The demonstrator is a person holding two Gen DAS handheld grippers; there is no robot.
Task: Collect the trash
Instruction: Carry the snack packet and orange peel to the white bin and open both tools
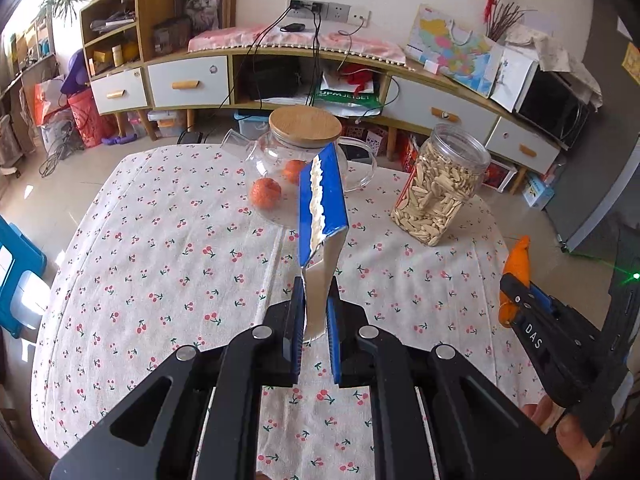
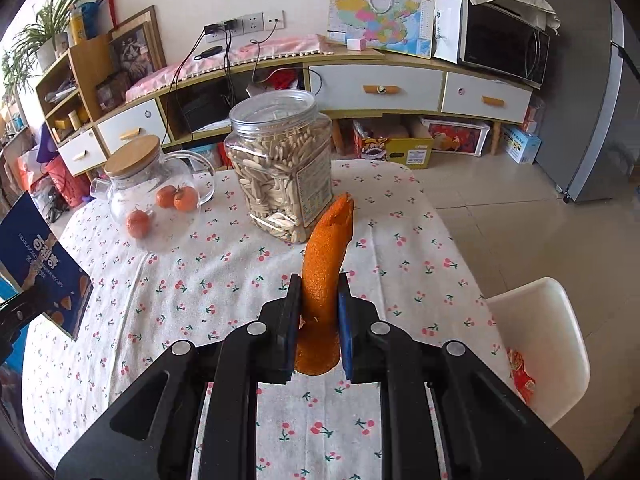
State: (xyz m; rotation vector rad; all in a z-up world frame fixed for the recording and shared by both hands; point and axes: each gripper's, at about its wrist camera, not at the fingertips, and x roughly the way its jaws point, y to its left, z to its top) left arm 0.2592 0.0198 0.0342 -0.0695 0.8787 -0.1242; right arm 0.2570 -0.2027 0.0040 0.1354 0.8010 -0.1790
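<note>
My left gripper (image 1: 315, 300) is shut on a torn blue biscuit box (image 1: 322, 208) and holds it upright above the table. The box also shows at the left edge of the right wrist view (image 2: 42, 264). My right gripper (image 2: 319, 300) is shut on a long strip of orange peel (image 2: 326, 268), also held above the table. The right gripper (image 1: 516, 304) with the peel (image 1: 518, 260) shows at the right edge of the left wrist view.
The round table has a cherry-print cloth (image 1: 180, 260). On it stand a glass teapot with a wooden lid (image 1: 304, 144), whole oranges (image 1: 266, 192) and a clear jar of seeds (image 1: 440, 188). A white chair (image 2: 536, 344) is at the right, a blue stool (image 1: 16, 272) at the left.
</note>
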